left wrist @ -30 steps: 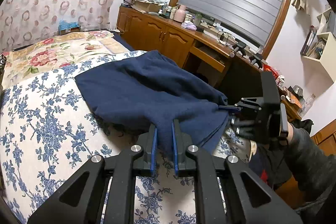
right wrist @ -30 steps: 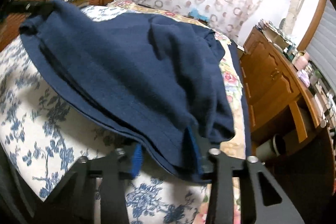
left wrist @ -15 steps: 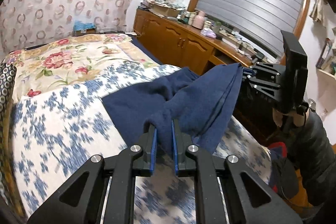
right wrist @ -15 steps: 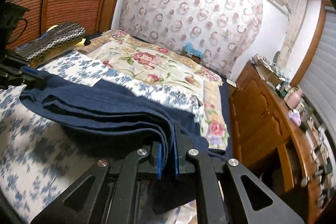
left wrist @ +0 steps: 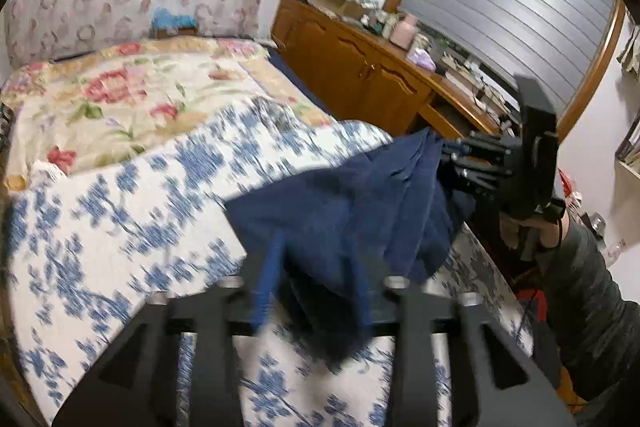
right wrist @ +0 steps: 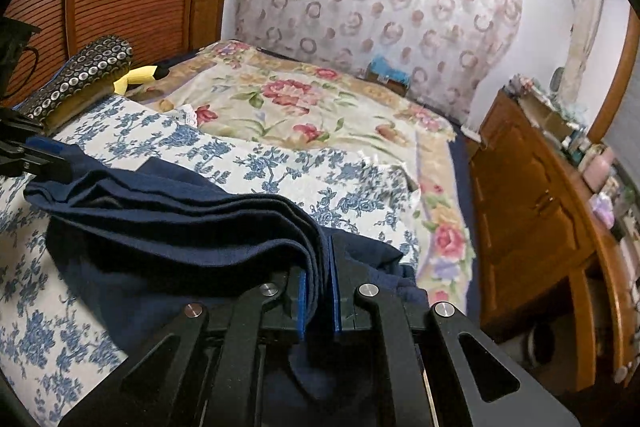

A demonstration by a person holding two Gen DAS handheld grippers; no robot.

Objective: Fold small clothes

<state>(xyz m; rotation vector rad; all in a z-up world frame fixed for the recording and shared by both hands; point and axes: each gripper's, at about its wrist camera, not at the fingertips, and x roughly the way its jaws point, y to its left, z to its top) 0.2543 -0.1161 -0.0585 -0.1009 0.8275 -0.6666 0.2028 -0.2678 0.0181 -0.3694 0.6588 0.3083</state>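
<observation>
- Navy garment [left wrist: 348, 211] lies bunched on the blue-flowered bedspread [left wrist: 132, 227], its long axis running between the two grippers.
- Left gripper [left wrist: 316, 283]: jaws opening, pads standing clear either side of the cloth corner that sits between them, so nothing is pinched there.
- Right gripper [right wrist: 318, 287]: jaws closed tight on several stacked layers of the garment's edge, lifted above the bed; the rest of the cloth trails away to the left of these jaws.
- Judging by this, the right hand alone controls the fold; the released left corner lies just ahead of the left jaws.
</observation>
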